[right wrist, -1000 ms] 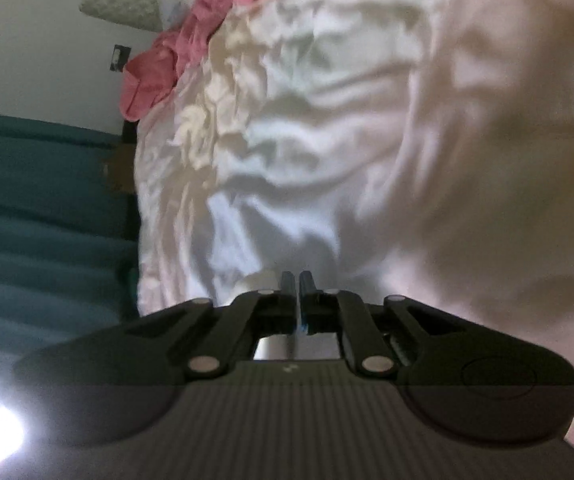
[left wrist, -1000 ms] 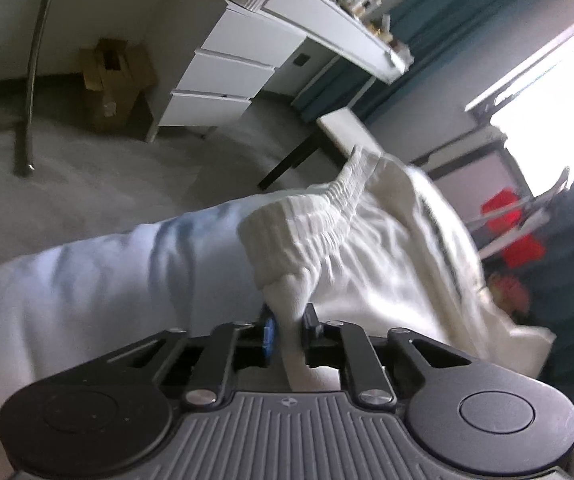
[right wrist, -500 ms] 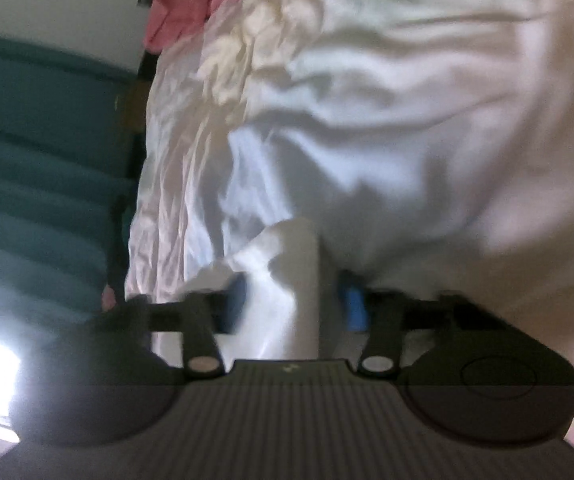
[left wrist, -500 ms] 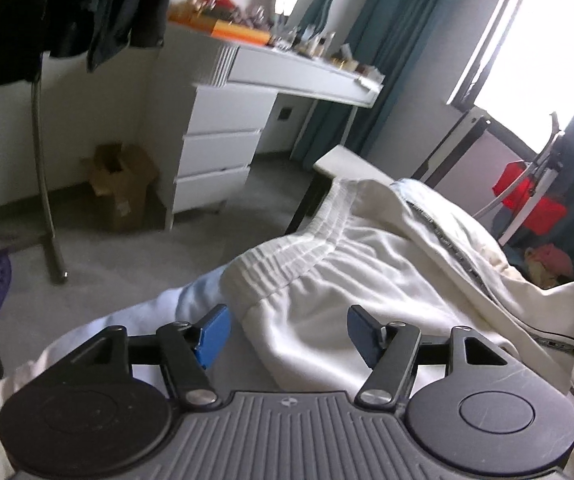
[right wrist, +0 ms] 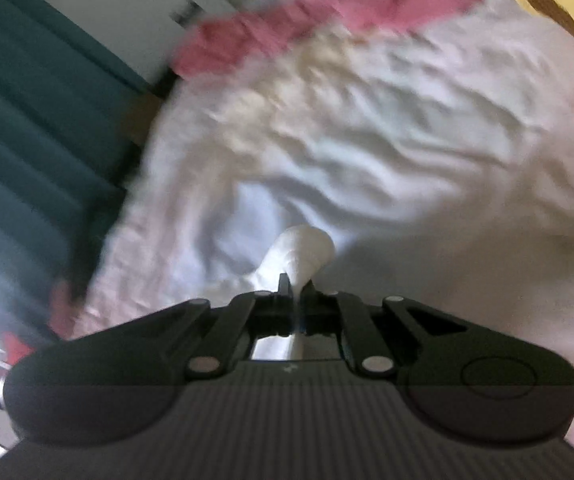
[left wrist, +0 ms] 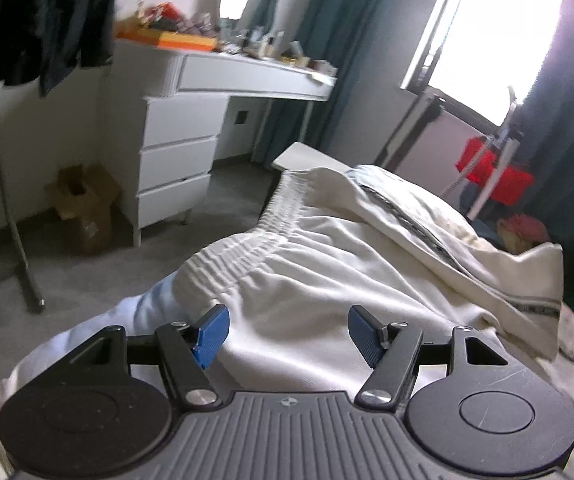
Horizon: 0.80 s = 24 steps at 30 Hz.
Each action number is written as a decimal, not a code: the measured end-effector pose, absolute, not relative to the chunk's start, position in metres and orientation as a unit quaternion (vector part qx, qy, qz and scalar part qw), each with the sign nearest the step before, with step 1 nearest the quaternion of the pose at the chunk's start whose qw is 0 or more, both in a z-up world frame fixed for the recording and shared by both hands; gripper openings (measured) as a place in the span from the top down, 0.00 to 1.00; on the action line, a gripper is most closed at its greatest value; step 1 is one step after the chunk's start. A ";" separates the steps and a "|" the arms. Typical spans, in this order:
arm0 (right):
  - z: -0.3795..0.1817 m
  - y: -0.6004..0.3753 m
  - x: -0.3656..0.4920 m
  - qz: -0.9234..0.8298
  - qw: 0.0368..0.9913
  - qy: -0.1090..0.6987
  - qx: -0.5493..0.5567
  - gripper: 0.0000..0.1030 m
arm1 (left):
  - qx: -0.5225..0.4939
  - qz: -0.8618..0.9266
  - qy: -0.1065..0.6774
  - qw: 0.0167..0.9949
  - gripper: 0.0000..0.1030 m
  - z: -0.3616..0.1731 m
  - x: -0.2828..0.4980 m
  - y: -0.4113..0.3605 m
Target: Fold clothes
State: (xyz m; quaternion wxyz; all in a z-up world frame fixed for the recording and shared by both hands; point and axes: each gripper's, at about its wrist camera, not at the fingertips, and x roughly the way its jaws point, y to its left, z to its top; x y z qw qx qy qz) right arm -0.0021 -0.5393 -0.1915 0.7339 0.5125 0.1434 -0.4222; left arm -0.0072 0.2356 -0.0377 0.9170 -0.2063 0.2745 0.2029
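Observation:
White trousers (left wrist: 327, 264) with an elastic waistband (left wrist: 263, 236) and a dark side stripe lie on the bed in the left wrist view. My left gripper (left wrist: 287, 330) is open and empty, just above the cloth near the waistband. In the right wrist view my right gripper (right wrist: 297, 286) is shut on a fold of white cloth (right wrist: 299, 248), which sticks out past the fingertips. The view is blurred.
A white dresser (left wrist: 175, 168) with a cluttered top, a cardboard box (left wrist: 83, 208) and a clothes-rack pole (left wrist: 11, 216) stand left of the bed. A red crate (left wrist: 495, 172) is by the window. A pink garment (right wrist: 311, 20) lies on the rumpled sheet (right wrist: 387, 140).
My left gripper let go of the waistband, opened wide and drew back. My right gripper opened, then shut again on a fold of white cloth.

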 end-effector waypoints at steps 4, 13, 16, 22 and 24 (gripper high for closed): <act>-0.186 -0.538 -0.006 -0.427 0.723 0.149 0.521 0.86 | -0.171 0.174 0.282 0.928 0.33 -0.038 0.002 0.215; -0.126 -0.493 0.010 -0.348 0.843 0.058 0.406 0.25 | -0.088 0.078 0.281 0.953 0.27 -0.045 0.028 0.129; -0.124 -0.493 0.038 -0.250 0.875 0.062 0.409 0.26 | -0.065 0.039 0.288 0.955 0.26 -0.056 0.040 0.090; -0.124 -0.549 0.130 -0.134 0.904 0.218 0.342 0.28 | -0.007 -0.048 0.283 0.958 0.23 -0.090 0.052 0.026; -0.131 -0.561 0.154 -0.116 0.904 0.286 0.297 0.31 | -0.014 -0.059 0.292 0.954 0.23 -0.102 0.061 0.017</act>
